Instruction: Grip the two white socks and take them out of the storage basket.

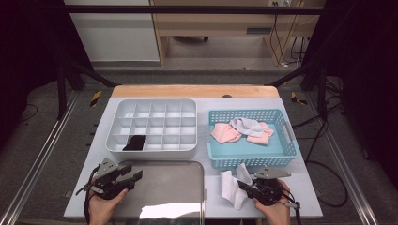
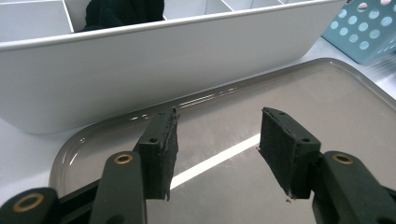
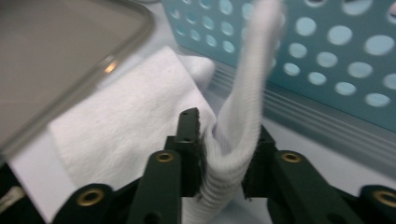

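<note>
A white sock [image 1: 233,186] lies on the table in front of the blue basket [image 1: 284,149], between it and the metal tray [image 1: 178,187]. My right gripper [image 1: 244,185] is shut on a fold of that white sock [image 3: 233,135], which rises between the jaws. My left gripper [image 1: 134,177] hangs open over the tray's left part [image 2: 299,98], nothing between its fingers [image 2: 163,149]. A black sock [image 1: 135,142] sits in a front-row compartment of the white divided organizer [image 1: 152,149]. Pink and grey socks [image 1: 241,130] lie in the basket.
The organizer wall [image 2: 140,70] stands close ahead of the left gripper. The basket's perforated side [image 3: 327,51] rises just beyond the right gripper. The tray's rim [image 3: 116,60] is to that gripper's left. The table's front edge is near both hands.
</note>
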{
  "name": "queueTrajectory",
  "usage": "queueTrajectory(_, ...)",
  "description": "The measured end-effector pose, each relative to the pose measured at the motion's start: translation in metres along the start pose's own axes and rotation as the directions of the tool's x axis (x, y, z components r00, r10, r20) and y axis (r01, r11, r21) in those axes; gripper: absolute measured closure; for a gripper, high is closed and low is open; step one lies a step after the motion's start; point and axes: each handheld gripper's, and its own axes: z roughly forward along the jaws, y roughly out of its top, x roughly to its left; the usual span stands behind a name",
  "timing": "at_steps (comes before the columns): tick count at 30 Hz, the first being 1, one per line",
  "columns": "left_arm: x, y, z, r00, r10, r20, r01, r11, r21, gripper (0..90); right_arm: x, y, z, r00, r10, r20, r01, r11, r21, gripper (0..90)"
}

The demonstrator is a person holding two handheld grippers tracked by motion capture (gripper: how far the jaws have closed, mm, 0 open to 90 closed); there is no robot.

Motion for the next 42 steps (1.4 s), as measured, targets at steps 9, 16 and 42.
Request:
queueTrajectory(9, 0.001, 0.000, -0.001, 1.0000, -0.005, 0.002, 0.005, 1.0000, -0.006, 44.1, 0.001, 0.005, -0.012, 0.9987, 0.026, 0.043, -0.023, 0.997, -0.070, 51.3)
queueTrajectory(16, 0.002, 0.000, -0.001, 0.9999, -0.013, 0.001, 0.013, 0.9999, -0.005, 43.8, -0.005, 0.014, -0.039, 0.9944, 0.056, 0.090, -0.038, 0.982, -0.182, 49.6)
queueTrajectory(42, 0.004, 0.000, 0.002, 0.9999, -0.016, -0.005, 0.016, 0.9998, 0.006, 43.6, -0.033, 0.119, -0.023, 0.9756, 0.078, 0.205, -0.011, 0.951, -0.310, 43.0)
